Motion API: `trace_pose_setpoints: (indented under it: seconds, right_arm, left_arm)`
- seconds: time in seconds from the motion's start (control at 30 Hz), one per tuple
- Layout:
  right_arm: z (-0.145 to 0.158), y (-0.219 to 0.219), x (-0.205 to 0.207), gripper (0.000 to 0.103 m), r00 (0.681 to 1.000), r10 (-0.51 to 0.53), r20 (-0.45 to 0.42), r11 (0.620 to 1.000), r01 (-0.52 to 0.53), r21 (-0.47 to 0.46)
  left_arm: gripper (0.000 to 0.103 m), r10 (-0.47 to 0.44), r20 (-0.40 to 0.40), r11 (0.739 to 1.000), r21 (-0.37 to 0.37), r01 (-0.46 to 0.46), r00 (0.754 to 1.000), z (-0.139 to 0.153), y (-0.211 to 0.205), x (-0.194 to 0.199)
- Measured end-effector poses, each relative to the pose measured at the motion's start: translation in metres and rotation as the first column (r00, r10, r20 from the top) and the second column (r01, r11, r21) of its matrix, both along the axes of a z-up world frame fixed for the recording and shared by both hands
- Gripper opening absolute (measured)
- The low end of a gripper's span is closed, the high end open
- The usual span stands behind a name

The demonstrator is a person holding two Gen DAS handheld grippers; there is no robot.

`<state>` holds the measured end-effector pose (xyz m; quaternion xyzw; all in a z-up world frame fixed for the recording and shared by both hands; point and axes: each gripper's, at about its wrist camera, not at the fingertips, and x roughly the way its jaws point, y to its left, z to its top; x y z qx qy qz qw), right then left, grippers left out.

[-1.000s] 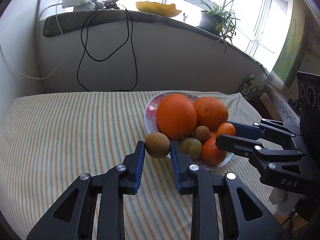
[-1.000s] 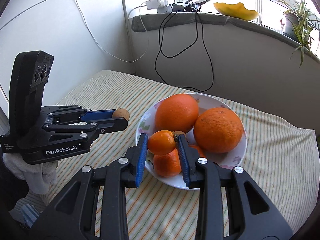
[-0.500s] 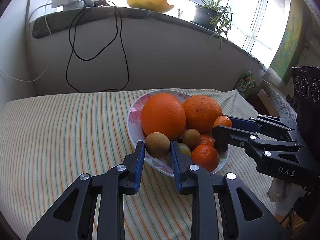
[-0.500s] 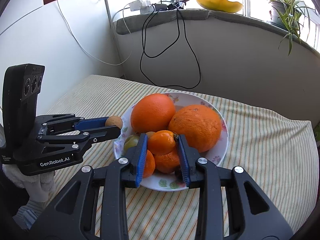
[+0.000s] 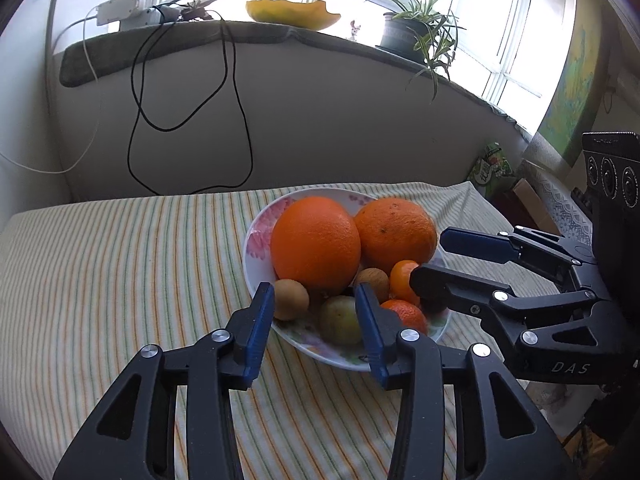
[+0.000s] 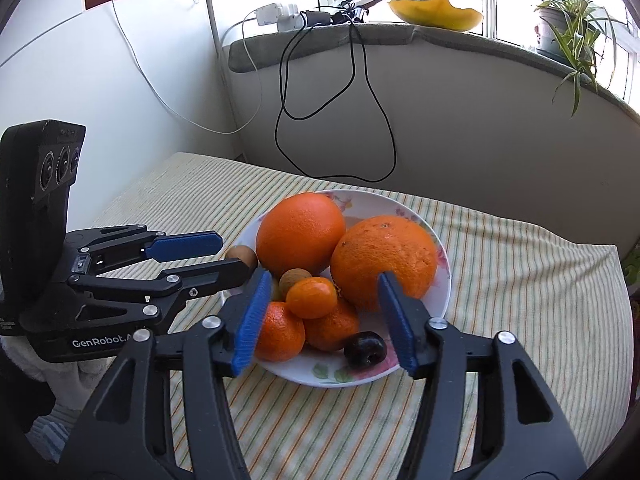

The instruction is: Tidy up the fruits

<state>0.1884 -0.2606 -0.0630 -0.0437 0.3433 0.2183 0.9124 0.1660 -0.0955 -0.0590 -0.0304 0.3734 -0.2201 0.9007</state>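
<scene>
**Both grippers let go over the fruit plate**

On the left, the left gripper (image 5: 314, 312) reached over the near rim of the flowered plate (image 5: 256, 240), which sat on the striped cloth (image 5: 120, 264). Its jaws had just been opening and stood a modest way apart, gripping nothing. The small brown fruit (image 5: 291, 299) lay on the plate's near left edge, just beside the left blue pad; whether it touched that pad could not be told. A pale green fruit (image 5: 340, 319) rested between the two fingers, lower in the plate, clear of the pads.

In the middle of the plate sat two big oranges side by side, the smooth orange (image 6: 301, 233) on the left and the rougher orange (image 6: 384, 262) to its right, touching. In front of them a second small brown fruit (image 6: 294, 278) nestled behind a heap of mandarins.

The right gripper (image 6: 324, 312) hovered above that heap, its jaws also just opened, wider than the left's. The top mandarin (image 6: 311, 297) lay between the pads but apart from both, resting on two more mandarins (image 6: 280, 336). A dark cherry-like fruit (image 6: 365, 350) sat at the near rim, just inside the right pad.

Farthest right, the cloth ran bare to the table's edge.
</scene>
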Motion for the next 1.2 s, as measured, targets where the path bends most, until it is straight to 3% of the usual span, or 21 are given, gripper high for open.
trace_pose_setpoints:
  seconds: [0.47, 0.53, 0.7, 0.77, 0.8, 0.93, 1.2]
  right_arm:
    - [0.014, -0.012, -0.029, 0.059, 0.999, -0.030, 0.026, 0.998, 0.029, 0.054]
    - [0.016, -0.013, -0.036, 0.059, 0.999, -0.033, 0.034, 0.998, 0.032, 0.055]
    - [0.020, -0.015, -0.052, 0.062, 0.998, -0.048, 0.050, 0.998, 0.046, 0.053]
    - [0.021, -0.017, -0.058, 0.080, 0.996, -0.063, 0.055, 0.996, 0.060, 0.060]
    - [0.021, -0.019, -0.061, 0.083, 0.996, -0.071, 0.060, 0.996, 0.067, 0.064]
    - [0.021, -0.027, -0.069, 0.084, 0.993, -0.100, 0.066, 0.993, 0.096, 0.065]
    - [0.018, -0.040, -0.074, 0.084, 0.990, -0.133, 0.052, 0.989, 0.129, 0.078]
  left_arm:
    - [0.041, 0.011, 0.054, 1.000, 0.006, -0.011, 0.998, 0.021, 0.004, -0.029]
    - [0.053, 0.024, 0.062, 1.000, 0.000, -0.024, 0.998, 0.024, 0.006, -0.035]
    - [0.061, 0.052, 0.076, 0.999, 0.001, -0.052, 0.996, 0.031, 0.009, -0.049]
    - [0.072, 0.066, 0.090, 0.998, 0.018, -0.068, 0.994, 0.034, 0.008, -0.055]
    - [0.074, 0.074, 0.098, 0.997, 0.031, -0.077, 0.992, 0.035, 0.007, -0.058]
    - [0.074, 0.099, 0.110, 0.992, 0.070, -0.107, 0.989, 0.037, 0.005, -0.066]
    - [0.079, 0.129, 0.096, 0.988, 0.073, -0.137, 0.987, 0.035, 0.006, -0.076]
